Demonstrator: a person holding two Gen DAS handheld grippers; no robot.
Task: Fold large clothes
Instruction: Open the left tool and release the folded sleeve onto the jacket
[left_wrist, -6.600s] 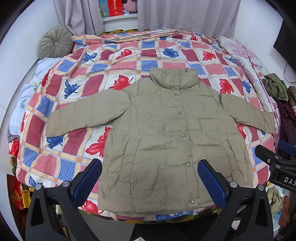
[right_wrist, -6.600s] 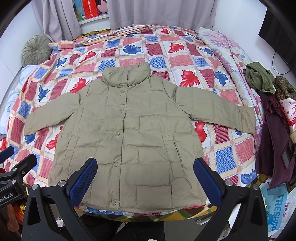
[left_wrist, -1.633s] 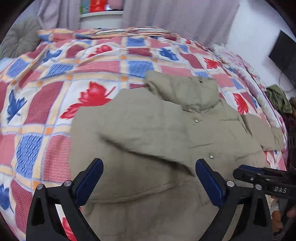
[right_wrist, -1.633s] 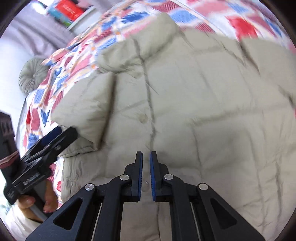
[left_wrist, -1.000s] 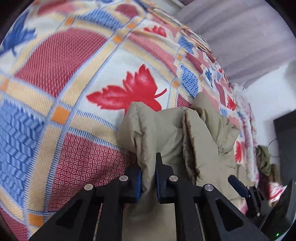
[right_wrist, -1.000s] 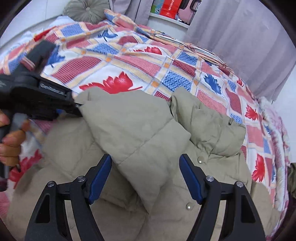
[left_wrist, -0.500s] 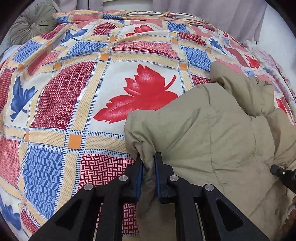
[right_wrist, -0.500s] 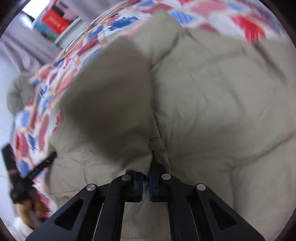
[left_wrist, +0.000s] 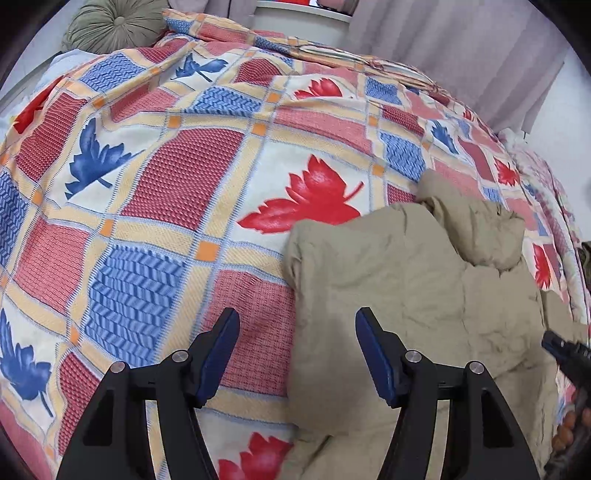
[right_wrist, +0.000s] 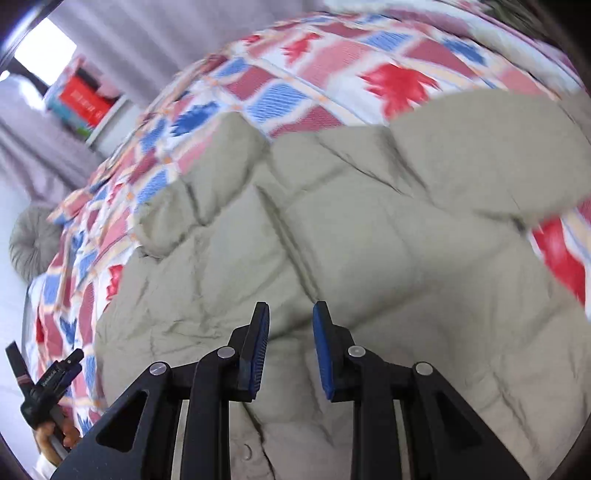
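1. The khaki quilted puffer jacket (left_wrist: 413, 295) lies on the bed's red-and-blue leaf-patterned patchwork quilt (left_wrist: 155, 206), one side already folded inward.
2. The left gripper (left_wrist: 297, 354) hangs over that folded edge, fingers wide and empty; the right gripper (right_wrist: 291, 350) hovers above the jacket's front, fingers narrowly apart, holding nothing.
3. It looks light, soft and springy, likely to puff back open; pinching a seam, cuff or hem seems best.
4. Only the right view shows the far sleeve (right_wrist: 480, 155) still spread; only the left shows the collar (left_wrist: 476, 229) clearly.
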